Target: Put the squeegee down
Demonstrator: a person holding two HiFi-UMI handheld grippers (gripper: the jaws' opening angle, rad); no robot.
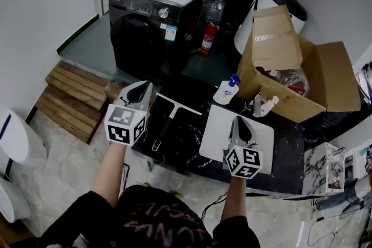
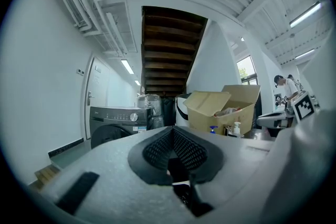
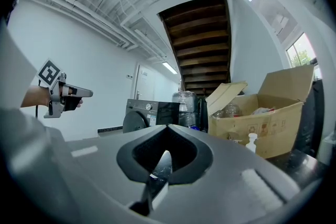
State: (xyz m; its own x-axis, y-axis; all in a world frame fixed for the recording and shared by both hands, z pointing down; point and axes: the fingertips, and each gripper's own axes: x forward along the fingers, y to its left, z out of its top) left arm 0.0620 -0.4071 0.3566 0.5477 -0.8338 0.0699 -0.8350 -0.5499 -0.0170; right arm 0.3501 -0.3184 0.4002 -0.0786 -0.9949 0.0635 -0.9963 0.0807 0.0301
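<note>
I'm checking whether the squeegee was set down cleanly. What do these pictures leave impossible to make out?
- Squeegee: seen in the head view only. Both gripper views look level above it, and their own housings cover the table.
- Its handle end: dark on the dark tabletop, too small to tell whether it lies flat.
- Cardboard box contents: small in every view, partly behind a flap.
- Washing machine label: print too small to read.

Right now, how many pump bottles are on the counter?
2. White blue-capped plastic pump bottle left of the brown cardboard box; all-white pump bottle in front of it. Others may be hidden.
</note>
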